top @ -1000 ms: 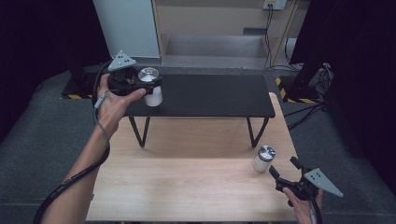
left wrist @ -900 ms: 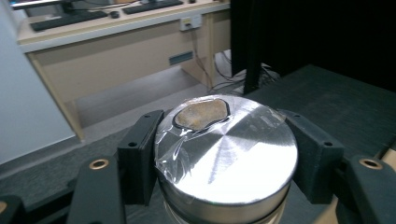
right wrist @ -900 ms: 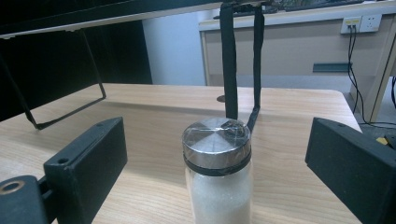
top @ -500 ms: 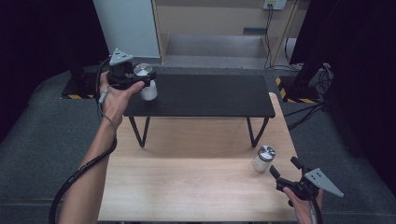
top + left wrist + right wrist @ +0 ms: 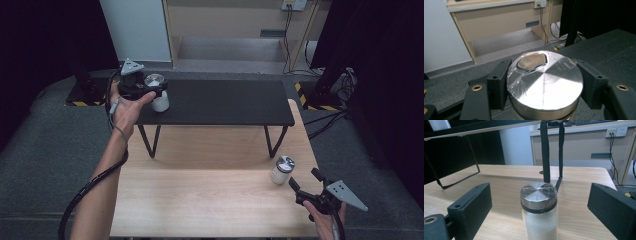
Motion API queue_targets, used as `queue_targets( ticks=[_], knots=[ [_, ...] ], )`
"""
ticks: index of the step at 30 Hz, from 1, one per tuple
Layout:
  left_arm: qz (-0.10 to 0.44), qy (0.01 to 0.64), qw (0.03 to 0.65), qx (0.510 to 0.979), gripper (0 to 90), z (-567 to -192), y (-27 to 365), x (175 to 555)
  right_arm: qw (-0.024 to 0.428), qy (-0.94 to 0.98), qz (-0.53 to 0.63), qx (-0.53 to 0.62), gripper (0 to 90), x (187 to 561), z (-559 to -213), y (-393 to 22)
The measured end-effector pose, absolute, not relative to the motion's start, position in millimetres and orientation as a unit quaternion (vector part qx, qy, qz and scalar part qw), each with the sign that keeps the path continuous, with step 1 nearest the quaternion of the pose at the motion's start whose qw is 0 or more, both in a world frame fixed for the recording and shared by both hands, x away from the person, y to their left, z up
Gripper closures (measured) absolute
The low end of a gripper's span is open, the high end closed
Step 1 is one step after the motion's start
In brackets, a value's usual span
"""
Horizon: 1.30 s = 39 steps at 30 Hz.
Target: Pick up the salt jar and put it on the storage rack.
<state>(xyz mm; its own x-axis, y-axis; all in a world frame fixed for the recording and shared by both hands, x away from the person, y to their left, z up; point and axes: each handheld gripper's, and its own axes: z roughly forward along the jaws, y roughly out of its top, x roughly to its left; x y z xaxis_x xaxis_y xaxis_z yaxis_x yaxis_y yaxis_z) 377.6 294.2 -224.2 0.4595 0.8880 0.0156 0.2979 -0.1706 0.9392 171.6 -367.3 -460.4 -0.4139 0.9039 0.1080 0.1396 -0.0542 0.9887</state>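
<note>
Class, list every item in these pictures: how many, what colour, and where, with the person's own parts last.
Shaker jars: 2, white contents, silver lids; one at the shelf's left end, one on the table's right side.
Shelf: 1, black, standing on the table's far half.
Table: 1, light wood.
Wall sockets: white, back wall.
Left gripper: 1, black, shut on the shelf jar.
Right gripper: 1, black, open, just short of the table jar.

From where I stand, nothing carries writing I can read: no label, brand, number or sign on anything at or around the table.
</note>
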Motion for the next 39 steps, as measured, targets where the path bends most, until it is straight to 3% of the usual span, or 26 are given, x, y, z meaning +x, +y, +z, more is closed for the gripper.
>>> queue_targets(
  ticks=[6, 9, 11, 14, 28, 39],
  knots=[
    [0.310, 0.425, 0.487, 0.697, 32.3, -226.2, 291.9, 376.5, 0.327, 0.605, 0.585, 0.430, 5.5, 171.2, -460.3, -367.1],
    [0.301, 0.432, 0.481, 0.701, 16.4, -220.7, 290.5, 378.2, 0.327, 0.604, 0.585, 0.430, 5.5, 171.2, -460.3, -367.3],
    [0.318, 0.425, 0.473, 0.703, 12.0, -218.9, 286.9, 374.1, 0.327, 0.606, 0.584, 0.429, 5.5, 171.5, -460.2, -367.2],
    [0.304, 0.434, 0.491, 0.692, 7.0, -217.3, 290.9, 372.8, 0.327, 0.606, 0.585, 0.428, 5.5, 171.3, -460.0, -366.6],
    [0.301, 0.404, 0.525, 0.687, 6.2, -201.8, 310.2, 348.6, 0.325, 0.608, 0.586, 0.426, 5.5, 171.5, -459.6, -365.8],
    [0.284, 0.337, 0.572, 0.692, 6.0, -205.9, 330.1, 323.1, 0.326, 0.609, 0.586, 0.424, 5.5, 170.9, -458.7, -364.6]
  ],
)
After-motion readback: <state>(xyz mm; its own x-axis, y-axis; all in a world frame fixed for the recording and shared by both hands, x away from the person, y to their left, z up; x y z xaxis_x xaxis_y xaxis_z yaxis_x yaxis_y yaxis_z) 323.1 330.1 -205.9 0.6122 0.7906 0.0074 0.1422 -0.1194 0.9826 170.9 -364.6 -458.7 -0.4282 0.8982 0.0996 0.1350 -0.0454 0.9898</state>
